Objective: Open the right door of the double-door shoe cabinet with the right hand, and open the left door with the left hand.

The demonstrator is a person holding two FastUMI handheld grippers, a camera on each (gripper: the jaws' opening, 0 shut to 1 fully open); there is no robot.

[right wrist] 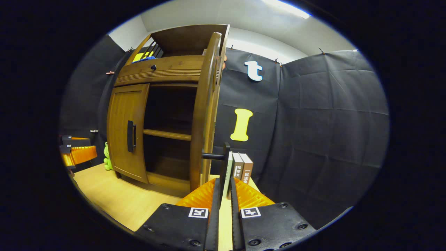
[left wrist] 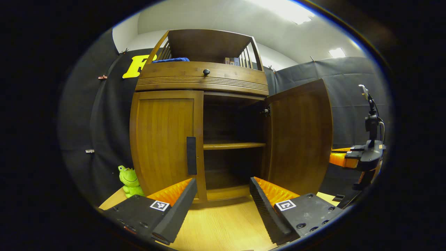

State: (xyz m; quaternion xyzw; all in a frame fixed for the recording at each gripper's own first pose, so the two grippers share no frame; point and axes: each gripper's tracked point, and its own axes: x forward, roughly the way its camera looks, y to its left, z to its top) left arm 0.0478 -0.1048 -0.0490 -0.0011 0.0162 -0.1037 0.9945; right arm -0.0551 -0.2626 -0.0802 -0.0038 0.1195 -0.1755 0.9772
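Observation:
The wooden shoe cabinet (left wrist: 202,75) stands on a light wood floor. Its left door (left wrist: 163,139) is closed, with a dark vertical handle (left wrist: 191,155) near its inner edge. My left gripper (left wrist: 223,195) is open, low in front of the cabinet, a short way from that handle and touching nothing. The right door (left wrist: 299,136) is swung wide open and appears edge-on in the right gripper view (right wrist: 204,115). My right gripper (right wrist: 225,186) is shut on the right door's handle (right wrist: 226,160). The left door (right wrist: 127,129) and the left gripper (right wrist: 75,153) also appear in this view, at the left.
The open half shows a shelf (left wrist: 233,144) with dark compartments above and below. A green frog toy (left wrist: 129,181) sits on the floor left of the cabinet. Several books (right wrist: 242,167) stand by the black cloth wall, behind the open door. A drawer with a knob (left wrist: 206,71) tops the doors.

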